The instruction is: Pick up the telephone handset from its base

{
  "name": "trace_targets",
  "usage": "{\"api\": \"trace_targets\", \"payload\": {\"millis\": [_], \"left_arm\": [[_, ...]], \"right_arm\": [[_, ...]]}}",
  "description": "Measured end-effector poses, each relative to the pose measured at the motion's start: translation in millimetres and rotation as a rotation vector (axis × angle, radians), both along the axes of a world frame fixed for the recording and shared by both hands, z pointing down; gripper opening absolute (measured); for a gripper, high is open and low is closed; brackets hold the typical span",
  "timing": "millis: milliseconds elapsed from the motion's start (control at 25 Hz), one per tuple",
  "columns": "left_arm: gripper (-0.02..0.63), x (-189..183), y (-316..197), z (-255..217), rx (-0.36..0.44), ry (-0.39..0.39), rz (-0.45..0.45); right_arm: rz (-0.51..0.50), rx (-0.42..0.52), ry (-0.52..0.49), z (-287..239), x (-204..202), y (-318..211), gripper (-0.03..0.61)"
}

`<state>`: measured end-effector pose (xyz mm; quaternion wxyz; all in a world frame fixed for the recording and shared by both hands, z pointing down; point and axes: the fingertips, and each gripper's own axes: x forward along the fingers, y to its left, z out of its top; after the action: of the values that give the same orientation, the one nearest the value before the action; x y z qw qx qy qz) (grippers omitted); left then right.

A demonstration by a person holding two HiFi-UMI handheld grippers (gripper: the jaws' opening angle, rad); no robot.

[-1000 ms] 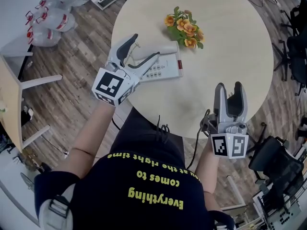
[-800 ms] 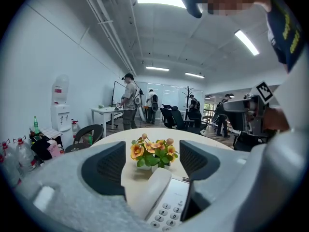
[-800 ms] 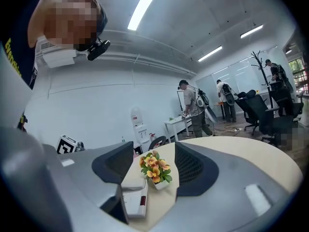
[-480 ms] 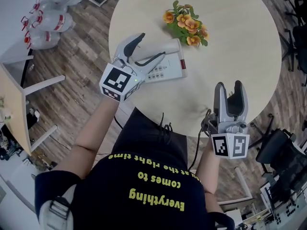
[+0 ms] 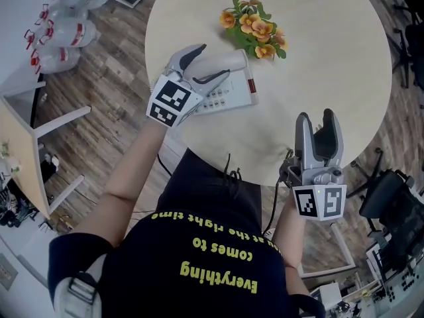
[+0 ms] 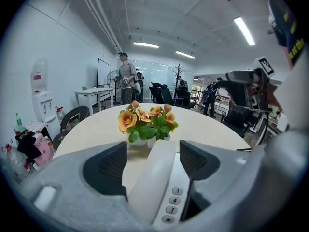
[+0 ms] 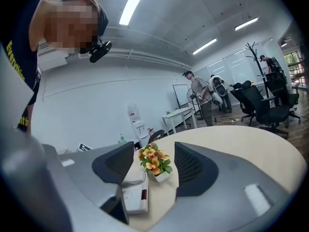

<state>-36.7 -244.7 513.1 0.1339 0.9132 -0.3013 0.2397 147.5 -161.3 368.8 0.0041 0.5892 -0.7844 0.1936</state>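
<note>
A white telephone point(image 5: 228, 93) lies on the round pale table point(image 5: 318, 58), its handset point(image 5: 218, 63) resting on the base along the far side. My left gripper point(image 5: 211, 63) is open and straddles the handset point(image 6: 155, 178), one jaw on each side, with gaps left to both. The keypad point(image 6: 173, 207) shows under the right jaw. My right gripper point(image 5: 320, 121) stands open over the table's near edge, well right of the phone, holding nothing. In the right gripper view the phone base point(image 7: 134, 197) and the flowers show between its jaws point(image 7: 150, 162).
A small pot of orange flowers point(image 5: 252, 30) stands just behind the phone point(image 6: 146, 123). Water bottles point(image 5: 56, 32) lie on the wooden floor at left, beside a white side table point(image 5: 20, 131). Black office chairs point(image 5: 391, 204) crowd the right side. People stand in the far room.
My left gripper has moved forward and right over the phone, so that its jaws now lie on both sides of the handset. The right gripper has stayed where it was.
</note>
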Motion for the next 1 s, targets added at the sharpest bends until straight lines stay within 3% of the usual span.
{"api": "trace_targets", "payload": {"millis": [240,440,840,1000], "left_arm": [[0.351,4,4,22,-0.04,-0.106,0.093],[0.341,8,11,36,-0.098,-0.135,0.176],[0.341,10,15,54,-0.103,-0.275,0.309],[0.33,13,15,59,-0.117,-0.289,0.346]], "right_arm": [[0.012,0.002,-0.004,0,3,1,0.259],[0.021,-0.002,-0.013,1,5,3,0.256],[0.025,-0.006,-0.017,1,5,4,0.255],[0.025,-0.009,-0.016,2,5,5,0.253]]}}
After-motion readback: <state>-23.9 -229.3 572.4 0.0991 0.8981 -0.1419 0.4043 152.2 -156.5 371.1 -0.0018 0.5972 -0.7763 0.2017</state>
